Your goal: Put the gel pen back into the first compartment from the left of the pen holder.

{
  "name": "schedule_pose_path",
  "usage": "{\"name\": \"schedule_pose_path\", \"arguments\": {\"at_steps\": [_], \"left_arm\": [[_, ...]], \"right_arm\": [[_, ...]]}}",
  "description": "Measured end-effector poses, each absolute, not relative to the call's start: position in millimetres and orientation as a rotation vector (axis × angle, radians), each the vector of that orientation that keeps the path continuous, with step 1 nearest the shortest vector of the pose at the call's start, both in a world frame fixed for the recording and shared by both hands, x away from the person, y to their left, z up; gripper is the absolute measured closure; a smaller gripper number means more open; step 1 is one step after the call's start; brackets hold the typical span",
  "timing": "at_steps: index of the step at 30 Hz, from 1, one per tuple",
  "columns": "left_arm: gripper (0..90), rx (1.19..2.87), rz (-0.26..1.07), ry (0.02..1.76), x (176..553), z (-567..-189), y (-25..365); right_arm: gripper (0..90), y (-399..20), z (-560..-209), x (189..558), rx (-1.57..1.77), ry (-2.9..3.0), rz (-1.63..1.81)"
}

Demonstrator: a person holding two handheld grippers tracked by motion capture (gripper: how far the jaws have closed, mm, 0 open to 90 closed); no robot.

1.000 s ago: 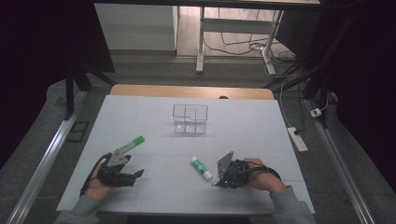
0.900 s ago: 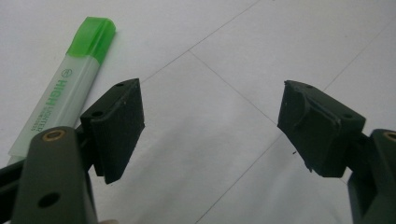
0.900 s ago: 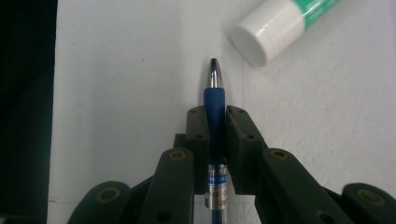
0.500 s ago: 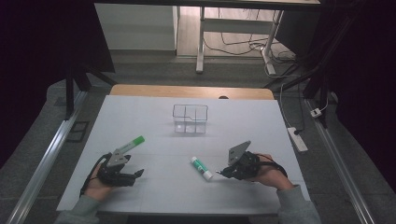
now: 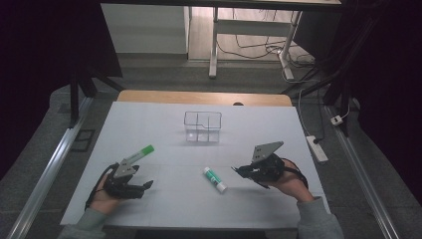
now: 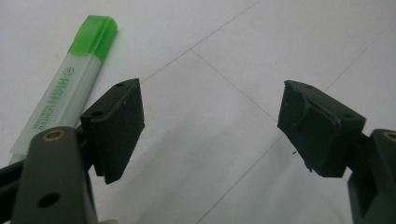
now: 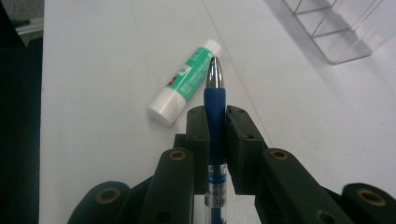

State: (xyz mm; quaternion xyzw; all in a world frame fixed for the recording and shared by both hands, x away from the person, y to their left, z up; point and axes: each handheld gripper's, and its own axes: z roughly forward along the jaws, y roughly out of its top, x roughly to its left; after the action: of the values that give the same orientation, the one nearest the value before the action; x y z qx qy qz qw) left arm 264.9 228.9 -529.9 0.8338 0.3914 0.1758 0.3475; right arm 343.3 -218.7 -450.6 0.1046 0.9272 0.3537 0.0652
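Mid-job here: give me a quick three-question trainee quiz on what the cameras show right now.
1. True or false: the right hand-held gripper is shut on a blue pen.
2. What lies beside the left hand-held gripper, outside its jaws? A) highlighter B) scissors C) tape
3. Name the thing lying on the table between the two hands.

Key: 1 true. 2 A, the green highlighter; the jaws stand open with nothing between them. 3 the glue stick, short of the clear organizer.

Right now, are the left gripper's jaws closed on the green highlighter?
No, the left gripper stands open, with the green highlighter lying outside its jaws.
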Motion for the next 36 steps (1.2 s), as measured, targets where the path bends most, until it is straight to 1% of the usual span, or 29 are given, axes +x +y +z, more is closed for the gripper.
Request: {"name": "schedule_pose_path", "arguments": {"at_steps": [13,36], "left_arm": [[22.1,2.159,0.457,1.017,265,-530,229],[22.1,2.168,0.459,1.01,265,-530,229]], "right_arm": [[79.0,-219,-444,346,0.453,2.684,1.13],[79.0,-217,-435,349,0.574,2.433,1.334]]}}
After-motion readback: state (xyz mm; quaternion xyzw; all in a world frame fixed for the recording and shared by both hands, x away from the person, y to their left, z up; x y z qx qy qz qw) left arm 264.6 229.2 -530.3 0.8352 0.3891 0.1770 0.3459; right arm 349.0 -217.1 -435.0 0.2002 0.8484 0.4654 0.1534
